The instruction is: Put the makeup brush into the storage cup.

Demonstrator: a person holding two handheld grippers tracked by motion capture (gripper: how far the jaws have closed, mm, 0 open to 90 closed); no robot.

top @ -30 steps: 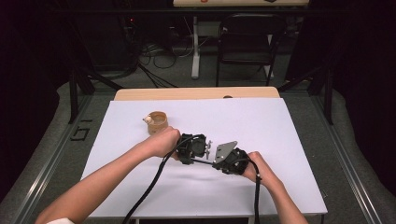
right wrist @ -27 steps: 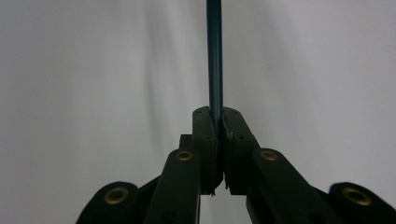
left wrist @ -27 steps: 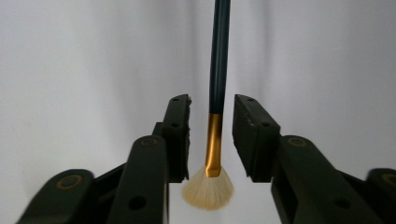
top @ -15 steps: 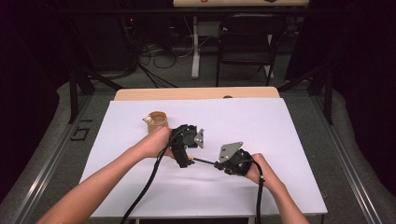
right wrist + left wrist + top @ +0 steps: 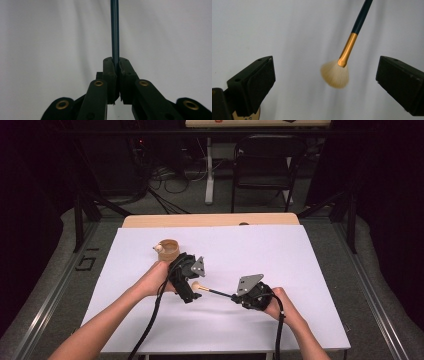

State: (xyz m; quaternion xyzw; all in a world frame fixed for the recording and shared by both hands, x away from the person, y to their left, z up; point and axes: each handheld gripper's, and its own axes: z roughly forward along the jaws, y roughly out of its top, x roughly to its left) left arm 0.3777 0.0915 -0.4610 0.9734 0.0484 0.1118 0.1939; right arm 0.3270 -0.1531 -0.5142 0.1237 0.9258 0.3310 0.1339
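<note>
Right gripper (image 5: 117, 65) is clamped on the brush (image 5: 347, 51) handle; left gripper (image 5: 325, 75) has just been opening, jaws wide, bristles between them untouched; cup (image 5: 168, 250) nearby.

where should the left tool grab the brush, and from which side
On the gold ferrule of the brush, just above the fanned bristles, not on the soft bristles. The left tool has just been opening and its jaws stand wide either side of the brush head, so closing from both sides there probably works. The right tool already clamps the thin dark handle.
</note>
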